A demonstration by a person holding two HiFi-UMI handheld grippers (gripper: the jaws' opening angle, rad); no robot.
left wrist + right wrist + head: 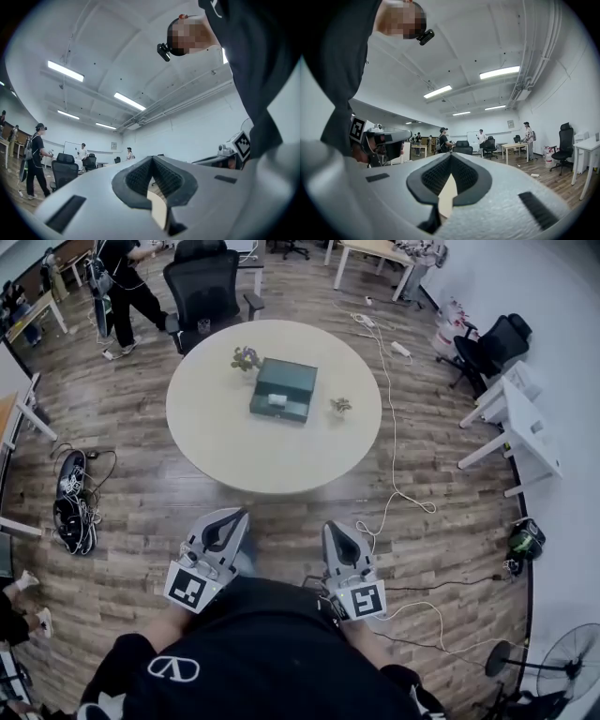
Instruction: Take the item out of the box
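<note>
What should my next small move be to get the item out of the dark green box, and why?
Probably step forward to the round cream table. The dark green box lies near its middle, far ahead of the left hand-held gripper and right hand-held gripper, both held close to the body, shut and empty.

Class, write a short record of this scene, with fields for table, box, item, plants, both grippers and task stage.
table: round, pale, ahead of the person
box: dark green, near the table's middle
item: small, white, seemingly in the box
plants: two small ones, flanking the box
left gripper: shut, empty, near the body
right gripper: shut, empty, near the body
task stage: not begun
</note>
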